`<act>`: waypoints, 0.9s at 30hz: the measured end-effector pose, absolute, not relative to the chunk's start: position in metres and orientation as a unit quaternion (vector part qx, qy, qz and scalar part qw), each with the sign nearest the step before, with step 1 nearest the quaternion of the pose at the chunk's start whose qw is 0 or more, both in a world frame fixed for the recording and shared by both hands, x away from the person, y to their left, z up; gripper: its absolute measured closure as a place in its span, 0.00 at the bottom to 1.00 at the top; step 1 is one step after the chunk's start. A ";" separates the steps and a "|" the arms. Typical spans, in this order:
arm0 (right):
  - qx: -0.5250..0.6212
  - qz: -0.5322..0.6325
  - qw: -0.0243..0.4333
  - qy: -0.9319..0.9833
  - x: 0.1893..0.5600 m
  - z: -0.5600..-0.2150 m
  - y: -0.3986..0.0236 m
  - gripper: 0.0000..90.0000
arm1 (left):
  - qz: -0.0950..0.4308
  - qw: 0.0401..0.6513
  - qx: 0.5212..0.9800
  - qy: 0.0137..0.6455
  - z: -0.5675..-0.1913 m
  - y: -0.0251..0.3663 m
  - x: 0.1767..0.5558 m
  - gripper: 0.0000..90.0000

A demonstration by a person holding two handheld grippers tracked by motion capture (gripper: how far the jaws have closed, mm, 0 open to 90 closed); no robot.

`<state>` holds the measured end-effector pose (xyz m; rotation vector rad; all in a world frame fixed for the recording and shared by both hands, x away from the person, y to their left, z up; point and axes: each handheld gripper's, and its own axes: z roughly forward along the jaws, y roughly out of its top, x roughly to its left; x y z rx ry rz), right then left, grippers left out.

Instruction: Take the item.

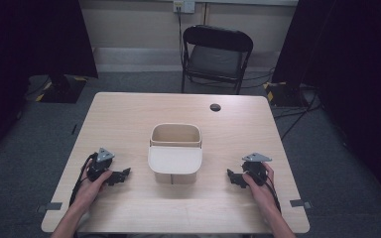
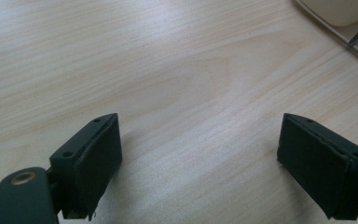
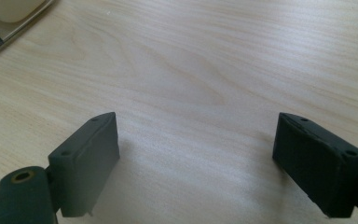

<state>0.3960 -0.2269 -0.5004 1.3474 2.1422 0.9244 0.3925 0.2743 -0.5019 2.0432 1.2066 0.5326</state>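
High view shows the cream plastic bin with a sloped front flap (image 1: 175, 153) standing mid-table, between the left gripper (image 1: 124, 173) and the right gripper (image 1: 230, 176), well apart from both. Each gripper's jaws stand wide with bare wood between them. The pale wooden table (image 1: 129, 119) lies open around the bin, its near edge close behind both hands.

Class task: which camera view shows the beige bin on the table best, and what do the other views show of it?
The high view: the whole bin stands mid-table, its open top and front flap visible. The left gripper view catches just a rounded corner at top right; the right gripper view just a corner at top left.
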 end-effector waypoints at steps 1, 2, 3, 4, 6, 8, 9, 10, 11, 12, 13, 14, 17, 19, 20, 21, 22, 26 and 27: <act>0.487 0.335 0.222 0.775 0.396 -0.500 -0.227 0.15 | 0.205 0.347 0.788 0.465 -0.502 0.274 0.393 0.15; 0.487 0.335 0.222 0.775 0.396 -0.500 -0.227 0.15 | 0.205 0.347 0.788 0.465 -0.502 0.274 0.393 0.15; 0.487 0.334 0.222 0.776 0.396 -0.500 -0.227 0.15 | 0.205 0.348 0.788 0.465 -0.502 0.274 0.393 0.15; 0.487 0.335 0.222 0.775 0.396 -0.500 -0.227 0.15 | 0.205 0.348 0.788 0.465 -0.502 0.274 0.393 0.15; 0.487 0.334 0.222 0.776 0.396 -0.500 -0.227 0.15 | 0.205 0.347 0.788 0.465 -0.502 0.274 0.393 0.15; 0.488 0.334 0.222 0.775 0.396 -0.500 -0.227 0.15 | 0.205 0.347 0.788 0.465 -0.502 0.274 0.393 0.15; 0.488 0.334 0.221 0.775 0.396 -0.500 -0.226 0.15 | 0.205 0.347 0.788 0.465 -0.502 0.274 0.393 0.15; 0.488 0.333 0.221 0.776 0.396 -0.500 -0.226 0.16 | 0.205 0.347 0.788 0.465 -0.502 0.274 0.393 0.15; 0.487 0.334 0.219 0.777 0.396 -0.500 -0.227 0.16 | 0.205 0.347 0.788 0.465 -0.502 0.274 0.393 0.15; 0.486 0.334 0.218 0.778 0.396 -0.499 -0.226 0.16 | 0.205 0.348 0.788 0.465 -0.502 0.274 0.393 0.15; 0.486 0.333 0.218 0.778 0.395 -0.499 -0.226 0.16 | 0.205 0.348 0.788 0.465 -0.502 0.274 0.393 0.15; 0.486 0.333 0.218 0.778 0.395 -0.499 -0.226 0.16 | 0.205 0.348 0.788 0.465 -0.502 0.274 0.393 0.15; 0.481 0.344 0.217 0.777 0.393 -0.496 -0.224 0.16 | 0.205 0.347 0.788 0.465 -0.502 0.274 0.393 0.15; 0.477 0.351 0.217 0.776 0.391 -0.494 -0.222 0.16 | 0.205 0.347 0.788 0.465 -0.502 0.274 0.393 0.15; 0.475 0.356 0.215 0.776 0.391 -0.493 -0.221 0.16 | 0.205 0.347 0.788 0.465 -0.502 0.274 0.393 0.15; 0.472 0.358 0.215 0.777 0.390 -0.492 -0.221 0.16 | 0.205 0.348 0.788 0.465 -0.502 0.274 0.393 0.15; 0.469 0.361 0.214 0.777 0.389 -0.492 -0.220 0.16 | 0.205 0.347 0.788 0.465 -0.502 0.274 0.393 0.15; 0.461 0.368 0.208 0.780 0.387 -0.489 -0.217 0.16 | 0.205 0.348 0.788 0.465 -0.502 0.274 0.393 0.15; 0.458 0.371 0.206 0.781 0.386 -0.489 -0.216 0.16 | 0.205 0.347 0.788 0.465 -0.502 0.274 0.393 0.15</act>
